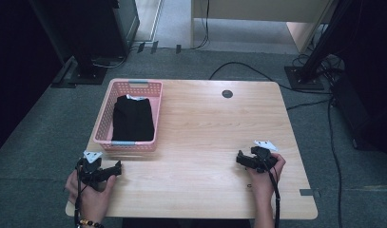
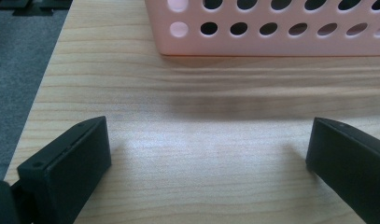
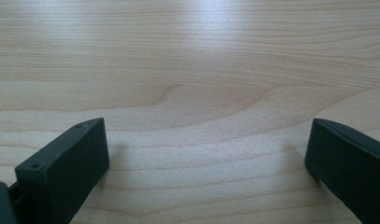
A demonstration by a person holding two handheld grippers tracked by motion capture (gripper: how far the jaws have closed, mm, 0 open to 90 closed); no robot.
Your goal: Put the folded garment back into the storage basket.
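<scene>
Where the pale wooden table (image 1: 205,123) meets its far left corner, a pink plastic basket (image 1: 155,111) with rows of round holes in its walls holds a folded black garment (image 1: 132,118), which lies flat and fills most of the floor of the basket. A small dark round disc (image 1: 227,93) is set into the tabletop near the far edge; whether it is a cable hole cannot be told. Cables trail over the grey carpet beyond. Just in front of the basket, near the table's left edge, the left gripper (image 1: 116,167) rests low on the wood, held in the person's left hand (image 1: 89,192), jaws spread wide and empty. Well apart, toward the right edge, the right gripper (image 1: 240,158) sits in the right hand (image 1: 263,178), angled leftward, jaws likewise parted with bare grained wood between them.
</scene>
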